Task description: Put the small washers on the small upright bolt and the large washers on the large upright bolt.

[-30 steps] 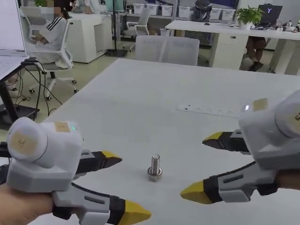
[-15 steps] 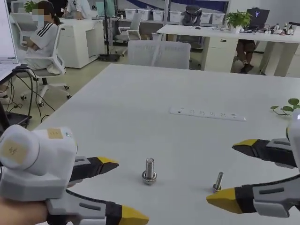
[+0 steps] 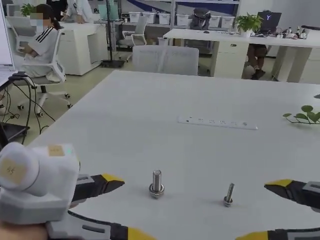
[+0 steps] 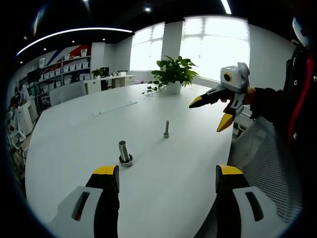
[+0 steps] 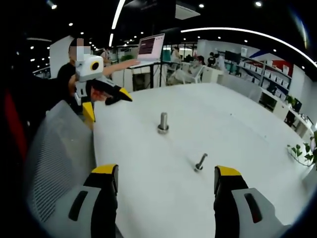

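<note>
While the left hand-held gripper (image 3: 127, 207) and right hand-held gripper (image 3: 265, 210) gape wide, empty, large bolt (image 3: 156, 184) between them, washers will likely be thin, slippery: pinch the rim.

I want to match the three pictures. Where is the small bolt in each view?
Head view: small bolt, lower right of centre.
Left gripper view: small bolt, near the centre.
Right gripper view: small bolt, below and right of centre.
Shared landmark: the large bolt, to its left in every view.

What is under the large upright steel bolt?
The white table. The large upright steel bolt rests there on a wider metal foot; washer or bolt head, I cannot tell.
</note>
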Tool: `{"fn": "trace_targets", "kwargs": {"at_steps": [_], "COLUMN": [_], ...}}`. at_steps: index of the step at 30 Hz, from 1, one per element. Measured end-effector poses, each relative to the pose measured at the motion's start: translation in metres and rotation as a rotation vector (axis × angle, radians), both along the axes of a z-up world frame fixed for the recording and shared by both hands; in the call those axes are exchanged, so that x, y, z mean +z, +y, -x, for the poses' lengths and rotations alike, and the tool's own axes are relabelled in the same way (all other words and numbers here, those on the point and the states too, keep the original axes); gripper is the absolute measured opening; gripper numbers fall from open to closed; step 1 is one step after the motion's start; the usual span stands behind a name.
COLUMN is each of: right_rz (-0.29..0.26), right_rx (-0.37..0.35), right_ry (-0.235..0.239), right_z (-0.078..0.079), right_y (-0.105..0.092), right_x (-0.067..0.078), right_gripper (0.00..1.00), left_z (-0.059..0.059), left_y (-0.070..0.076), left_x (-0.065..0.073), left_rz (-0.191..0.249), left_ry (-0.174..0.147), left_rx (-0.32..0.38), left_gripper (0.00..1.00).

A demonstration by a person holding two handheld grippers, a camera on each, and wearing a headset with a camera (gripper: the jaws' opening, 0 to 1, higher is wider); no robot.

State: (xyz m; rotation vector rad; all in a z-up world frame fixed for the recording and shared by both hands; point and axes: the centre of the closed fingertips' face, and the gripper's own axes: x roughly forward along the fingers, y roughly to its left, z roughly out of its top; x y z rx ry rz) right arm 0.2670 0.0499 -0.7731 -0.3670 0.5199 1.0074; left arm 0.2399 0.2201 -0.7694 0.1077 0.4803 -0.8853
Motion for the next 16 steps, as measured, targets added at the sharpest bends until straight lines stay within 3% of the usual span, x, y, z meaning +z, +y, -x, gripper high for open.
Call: {"fn": "trace_targets", "kwargs": {"at_steps": [16], "right_rz": [0.0], "right_rx": [-0.04], "right_ry": [0.023], "right_z": [-0.0017], "right_y": [-0.0077], "right_x": [-0.0091], "right_gripper": [0.8], "left_z": [0.002], "left_y": [0.0007], "left_x": [-0.0034], "left_rz": [0.006], "left_ry": [0.007], "left_rx": [0.006], "left_gripper": [0.79]}}
